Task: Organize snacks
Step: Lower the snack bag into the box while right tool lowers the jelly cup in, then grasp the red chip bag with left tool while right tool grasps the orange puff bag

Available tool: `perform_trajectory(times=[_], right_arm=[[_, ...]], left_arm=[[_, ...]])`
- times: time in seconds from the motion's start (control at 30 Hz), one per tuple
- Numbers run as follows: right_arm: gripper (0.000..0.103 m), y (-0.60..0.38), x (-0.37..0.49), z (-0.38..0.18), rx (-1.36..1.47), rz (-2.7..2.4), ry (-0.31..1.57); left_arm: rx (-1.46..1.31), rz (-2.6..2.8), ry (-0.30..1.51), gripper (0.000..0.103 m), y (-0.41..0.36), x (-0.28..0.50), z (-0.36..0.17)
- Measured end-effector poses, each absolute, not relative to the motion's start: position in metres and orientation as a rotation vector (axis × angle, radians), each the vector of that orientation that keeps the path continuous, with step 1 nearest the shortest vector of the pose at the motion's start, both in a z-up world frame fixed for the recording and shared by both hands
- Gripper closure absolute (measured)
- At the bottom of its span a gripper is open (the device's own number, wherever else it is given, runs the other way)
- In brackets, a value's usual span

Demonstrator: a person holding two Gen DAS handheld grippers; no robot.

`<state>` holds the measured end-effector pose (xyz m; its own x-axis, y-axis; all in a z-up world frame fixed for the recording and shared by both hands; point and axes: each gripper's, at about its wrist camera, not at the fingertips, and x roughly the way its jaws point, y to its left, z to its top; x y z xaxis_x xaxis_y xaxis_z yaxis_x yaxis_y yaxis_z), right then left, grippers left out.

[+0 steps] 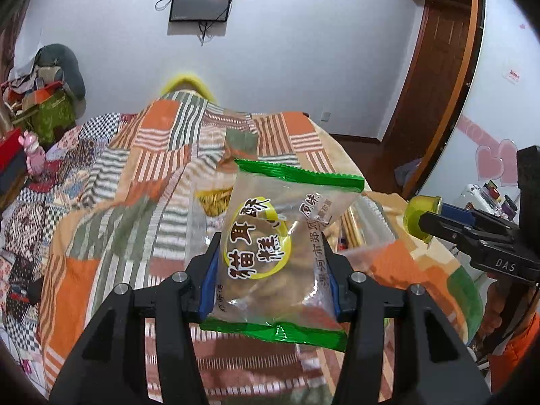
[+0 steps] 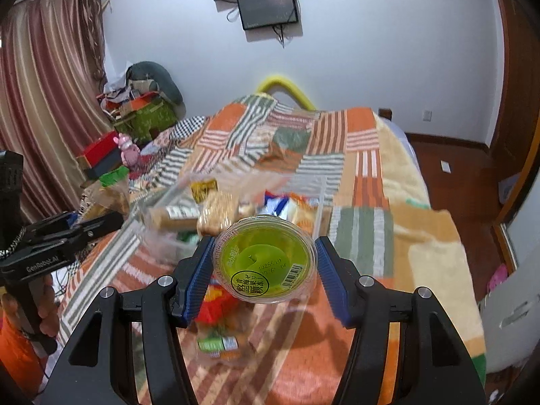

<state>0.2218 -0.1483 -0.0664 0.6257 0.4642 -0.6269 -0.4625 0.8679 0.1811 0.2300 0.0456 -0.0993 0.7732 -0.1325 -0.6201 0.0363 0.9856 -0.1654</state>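
Motion blur smears the clear snack bin and its contents.

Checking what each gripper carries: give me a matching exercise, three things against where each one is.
Things:
1. green-edged snack bag
2. green jelly cup
3. pink toy figure

Places:
A. between the right gripper's fingers
B. at the far left side of the bed, by the red box
C. clamped in the left gripper

Pairs: 1-C, 2-A, 3-B
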Motion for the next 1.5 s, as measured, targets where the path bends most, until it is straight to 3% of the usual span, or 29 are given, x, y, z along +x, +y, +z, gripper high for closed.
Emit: perform_trajectory(times=[0.87,1.3,1.5], right_arm=[[0.046,-0.090,0.307,-0.100,-0.050,0.549,0.809],[0.044,-0.108,0.282,-0.073,-0.042,0.565,0.747],[0.044,-0.124,0.256,-0.074,-0.073,0.552,0.743]], left_arm=[[-0.139,-0.114,0.788,0.052,0.038,0.339,-0.138],[-0.166,-0.140,0.766,0.051,0.037,0.312,-0.117],[-0.147,-0.171,0.758,0.044,0.022,0.287,-0.106]])
